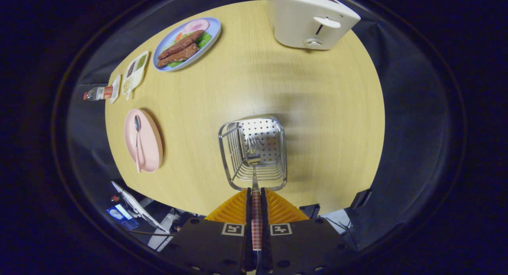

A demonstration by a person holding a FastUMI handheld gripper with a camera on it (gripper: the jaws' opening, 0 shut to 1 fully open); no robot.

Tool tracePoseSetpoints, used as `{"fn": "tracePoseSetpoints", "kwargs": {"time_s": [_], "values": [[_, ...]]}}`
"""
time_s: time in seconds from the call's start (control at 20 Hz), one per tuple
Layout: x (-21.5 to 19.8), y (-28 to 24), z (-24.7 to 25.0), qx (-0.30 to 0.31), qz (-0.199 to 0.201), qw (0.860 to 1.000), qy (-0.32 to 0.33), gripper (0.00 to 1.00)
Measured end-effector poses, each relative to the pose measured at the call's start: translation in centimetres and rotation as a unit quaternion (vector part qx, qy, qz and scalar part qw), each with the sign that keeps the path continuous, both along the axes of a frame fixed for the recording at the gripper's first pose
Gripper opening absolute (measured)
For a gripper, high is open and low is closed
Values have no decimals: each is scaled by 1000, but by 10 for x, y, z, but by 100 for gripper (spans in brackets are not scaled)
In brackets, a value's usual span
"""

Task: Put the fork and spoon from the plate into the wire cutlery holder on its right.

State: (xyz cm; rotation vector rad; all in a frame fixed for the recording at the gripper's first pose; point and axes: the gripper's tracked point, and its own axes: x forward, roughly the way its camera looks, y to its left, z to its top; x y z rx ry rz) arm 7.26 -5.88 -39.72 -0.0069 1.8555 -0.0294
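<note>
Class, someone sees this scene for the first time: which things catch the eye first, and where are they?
The orange-fingered gripper is shut on a red-checked-handled fork, its tines inside the wire cutlery holder just ahead. To the holder's left a matching spoon lies on a pink plate; a white toaster stands beyond.

Toaster (311, 19) at table's (317, 120) far edge. Blue food plate (187, 43) far left, divided tray (135, 72) beside it, bottle (98, 93) near tray.

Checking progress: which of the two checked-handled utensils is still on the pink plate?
The spoon; the fork is clamped in the gripper over the wire holder.
</note>
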Motion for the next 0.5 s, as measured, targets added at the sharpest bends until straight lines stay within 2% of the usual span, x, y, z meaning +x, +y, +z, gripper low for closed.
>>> {"fn": "tracePoseSetpoints", "kwargs": {"time_s": [0.15,0.5], "values": [[-1,1,-1,0,-2,1000,3,9],[9,3,6,-18,11,999,-48,9]]}}
